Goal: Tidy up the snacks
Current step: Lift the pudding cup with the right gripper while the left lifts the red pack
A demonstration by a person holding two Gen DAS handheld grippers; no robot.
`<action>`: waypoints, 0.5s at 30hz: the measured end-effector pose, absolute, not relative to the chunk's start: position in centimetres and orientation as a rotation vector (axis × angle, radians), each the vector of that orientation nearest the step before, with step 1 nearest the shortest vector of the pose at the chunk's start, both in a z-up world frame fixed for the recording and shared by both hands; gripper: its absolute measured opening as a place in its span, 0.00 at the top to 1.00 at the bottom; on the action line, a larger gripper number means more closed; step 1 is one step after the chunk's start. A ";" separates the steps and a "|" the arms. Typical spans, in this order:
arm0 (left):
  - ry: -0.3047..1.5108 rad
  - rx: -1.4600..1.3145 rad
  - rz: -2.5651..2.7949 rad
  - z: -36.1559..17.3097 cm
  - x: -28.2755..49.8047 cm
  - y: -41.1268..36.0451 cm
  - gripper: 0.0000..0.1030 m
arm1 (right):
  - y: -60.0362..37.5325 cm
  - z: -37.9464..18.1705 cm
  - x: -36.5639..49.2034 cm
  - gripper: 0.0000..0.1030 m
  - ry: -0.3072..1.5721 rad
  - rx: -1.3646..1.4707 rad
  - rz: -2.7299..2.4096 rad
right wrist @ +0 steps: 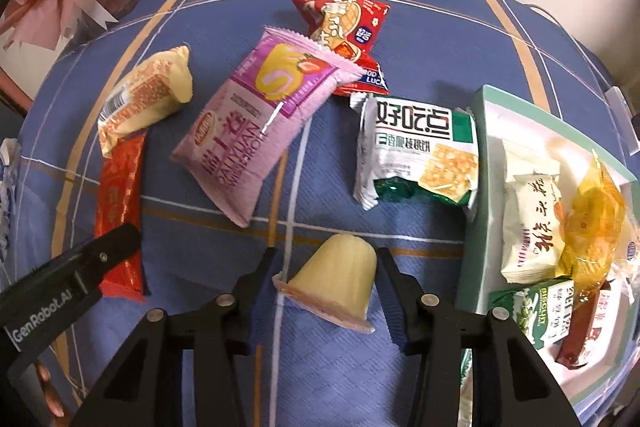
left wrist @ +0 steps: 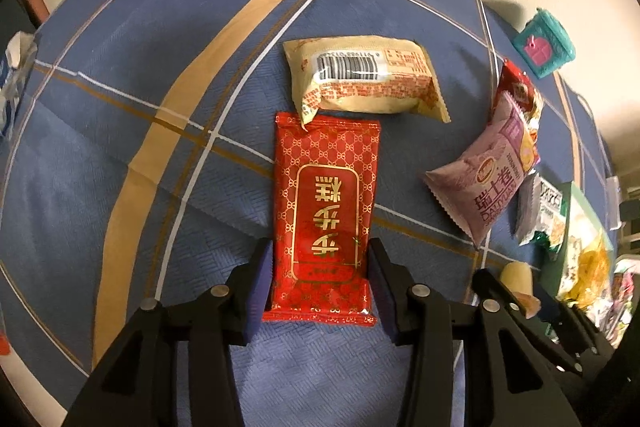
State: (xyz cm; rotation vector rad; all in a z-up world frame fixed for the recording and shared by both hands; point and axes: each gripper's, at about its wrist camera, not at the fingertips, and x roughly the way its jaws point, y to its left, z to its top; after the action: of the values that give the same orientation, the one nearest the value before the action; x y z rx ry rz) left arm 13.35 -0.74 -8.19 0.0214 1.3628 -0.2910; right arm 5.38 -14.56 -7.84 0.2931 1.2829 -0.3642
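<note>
Left wrist: left claw (left wrist: 320,279) grips red packet (left wrist: 326,203); right claw (right wrist: 326,287) loosely straddles jelly cup (right wrist: 334,279).

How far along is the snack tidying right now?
Partly done. Several packets already lie in the green-rimmed tray. In hand: the left gripper is shut on the red packet, and the right gripper brackets the jelly cup. Still loose on the cloth: purple roll packet, white biscuit packet, cream packet.
</note>
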 end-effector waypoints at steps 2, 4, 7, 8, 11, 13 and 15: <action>1.353 0.046 -0.284 -8.2 13.2 -1.3 0.54 | -14.6 -7.7 5.3 0.52 1.287 0.287 -0.363; 1.341 0.031 -0.271 -8.2 13.2 -1.5 0.54 | -14.6 -7.6 5.3 0.52 1.290 0.282 -0.362; 1.339 0.004 -0.261 -8.0 13.1 -1.5 0.54 | -14.8 -7.3 5.2 0.52 1.293 0.274 -0.359; 1.338 -0.002 -0.261 -8.0 13.0 -1.4 0.54 | -14.7 -7.4 5.2 0.52 1.294 0.275 -0.359; 1.342 -0.008 -0.269 -7.9 12.8 -1.6 0.55 | -14.5 -7.7 5.2 0.52 1.296 0.282 -0.357; 1.349 -0.036 -0.290 -7.8 12.7 -0.6 0.55 | -14.6 -8.0 5.7 0.52 1.302 0.288 -0.352; 1.385 -0.060 -0.301 -7.6 12.7 -0.3 0.55 | -14.7 -7.9 5.7 0.52 1.302 0.306 -0.342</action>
State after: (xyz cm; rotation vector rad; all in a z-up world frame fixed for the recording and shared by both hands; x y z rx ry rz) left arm 12.71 -0.31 -7.59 -0.0598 1.3852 -0.3014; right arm 5.70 -14.70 -7.90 0.3058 1.3017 -0.3417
